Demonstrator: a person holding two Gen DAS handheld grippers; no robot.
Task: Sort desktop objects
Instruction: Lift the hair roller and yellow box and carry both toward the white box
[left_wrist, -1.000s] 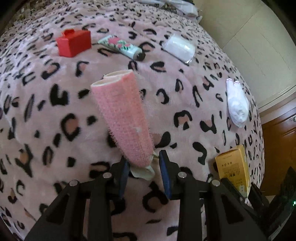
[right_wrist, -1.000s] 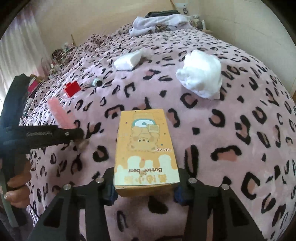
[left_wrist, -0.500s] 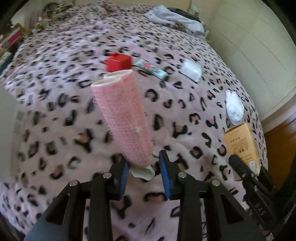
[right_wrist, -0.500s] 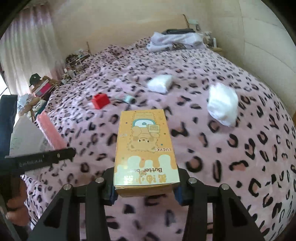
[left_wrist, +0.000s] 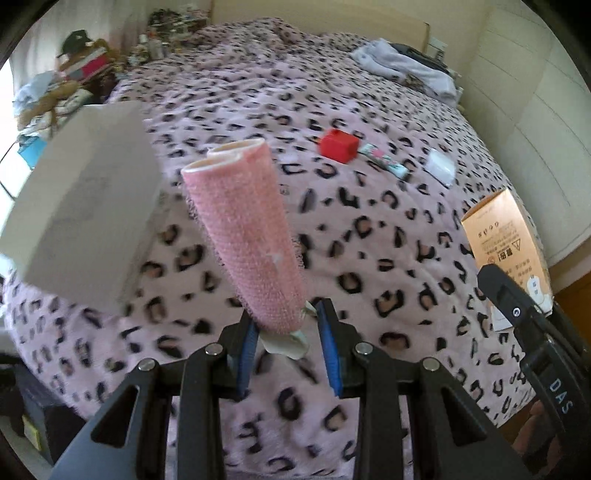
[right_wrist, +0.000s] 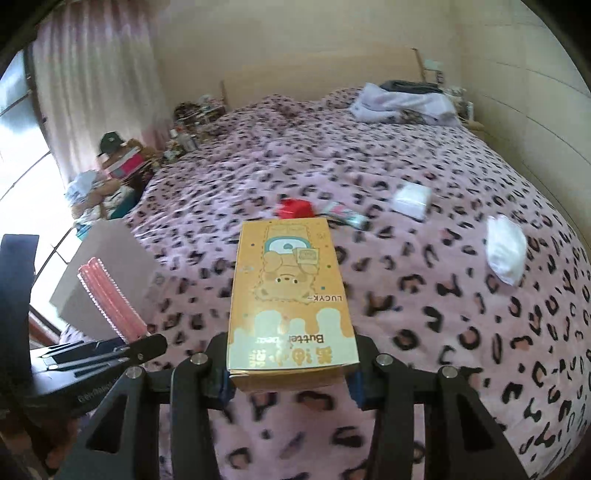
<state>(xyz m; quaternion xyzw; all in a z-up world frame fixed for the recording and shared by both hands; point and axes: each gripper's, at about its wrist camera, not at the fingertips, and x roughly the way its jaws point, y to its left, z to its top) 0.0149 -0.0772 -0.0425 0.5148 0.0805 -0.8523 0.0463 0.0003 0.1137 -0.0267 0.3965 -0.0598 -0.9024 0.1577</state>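
My left gripper (left_wrist: 286, 343) is shut on a pink hair roller (left_wrist: 245, 236) and holds it high above the leopard-print bed. The roller also shows in the right wrist view (right_wrist: 110, 299) at the left. My right gripper (right_wrist: 290, 380) is shut on a yellow Butter bear box (right_wrist: 290, 295), also raised; the box shows in the left wrist view (left_wrist: 506, 247) at the right. A white box (left_wrist: 81, 218) stands at the bed's left edge, close left of the roller, and shows in the right wrist view (right_wrist: 110, 273).
On the bed lie a red block (left_wrist: 338, 146), a floral tube (left_wrist: 384, 162), a small white packet (left_wrist: 439, 166) and a white cloth bundle (right_wrist: 506, 254). Clothes (right_wrist: 402, 101) are piled by the headboard. Clutter (right_wrist: 118, 170) stands left of the bed.
Both grippers have lifted and pulled back from the bed with their objects held. The white box has come into view at the left.
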